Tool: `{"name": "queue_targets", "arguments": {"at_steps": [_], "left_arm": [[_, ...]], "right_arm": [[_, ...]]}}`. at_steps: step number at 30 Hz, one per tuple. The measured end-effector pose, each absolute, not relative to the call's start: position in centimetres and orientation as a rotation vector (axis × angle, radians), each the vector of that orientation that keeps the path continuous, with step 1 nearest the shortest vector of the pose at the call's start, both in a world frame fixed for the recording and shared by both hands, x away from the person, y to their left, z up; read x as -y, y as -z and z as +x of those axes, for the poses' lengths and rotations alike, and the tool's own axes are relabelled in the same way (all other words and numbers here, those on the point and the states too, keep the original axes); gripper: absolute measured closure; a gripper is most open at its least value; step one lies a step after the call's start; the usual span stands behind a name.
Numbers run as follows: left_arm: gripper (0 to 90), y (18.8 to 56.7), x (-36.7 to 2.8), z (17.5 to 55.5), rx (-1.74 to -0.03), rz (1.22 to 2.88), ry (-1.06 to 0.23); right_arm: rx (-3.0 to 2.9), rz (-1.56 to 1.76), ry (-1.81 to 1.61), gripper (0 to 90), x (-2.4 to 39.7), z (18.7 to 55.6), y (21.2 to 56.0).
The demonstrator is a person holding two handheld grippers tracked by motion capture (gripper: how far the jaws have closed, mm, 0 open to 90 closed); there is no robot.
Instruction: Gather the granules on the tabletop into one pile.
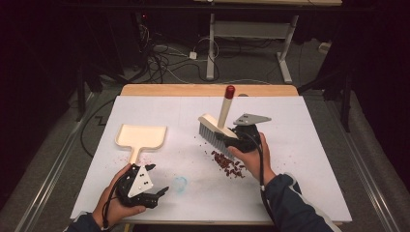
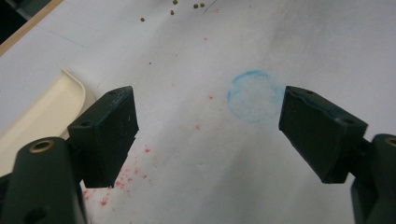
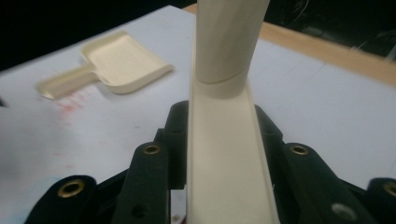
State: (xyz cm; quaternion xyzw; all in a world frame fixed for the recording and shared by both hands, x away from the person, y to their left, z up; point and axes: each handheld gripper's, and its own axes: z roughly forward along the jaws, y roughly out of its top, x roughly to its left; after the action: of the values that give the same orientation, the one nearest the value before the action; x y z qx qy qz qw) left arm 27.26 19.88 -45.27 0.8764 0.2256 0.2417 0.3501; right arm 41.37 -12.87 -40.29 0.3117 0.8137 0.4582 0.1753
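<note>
Cream plastic brush, grey-bristled, clenched in right tongs; left tongs released beside flat dustpan.

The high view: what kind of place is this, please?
Probably a lab or workshop set up for recording, not a home. The table is covered in white paper, loose cables lie on the floor behind it, another desk frame stands there, and dark surroundings close it in.
</note>
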Motion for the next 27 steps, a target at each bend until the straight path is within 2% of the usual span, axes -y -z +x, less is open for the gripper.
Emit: {"name": "queue_targets", "arguments": {"at_steps": [6, 15, 27], "left_arm": [[18.6, 45.5, -19.9, 27.3, -0.581, 2.284, -0.628], [18.6, 45.6, -20.0, 27.2, -0.579, 2.295, -0.625], [18.6, 45.8, -19.6, 27.1, -0.580, 2.317, -0.610]], "right_arm": [[-2.395, 0.626, -1.160, 67.3, 9.5, 44.8, 41.2], [-2.467, 0.551, -1.104, 67.5, 7.0, 45.8, 42.9], [-2.617, 0.333, -1.075, 67.7, 10.5, 44.2, 43.1]]}}
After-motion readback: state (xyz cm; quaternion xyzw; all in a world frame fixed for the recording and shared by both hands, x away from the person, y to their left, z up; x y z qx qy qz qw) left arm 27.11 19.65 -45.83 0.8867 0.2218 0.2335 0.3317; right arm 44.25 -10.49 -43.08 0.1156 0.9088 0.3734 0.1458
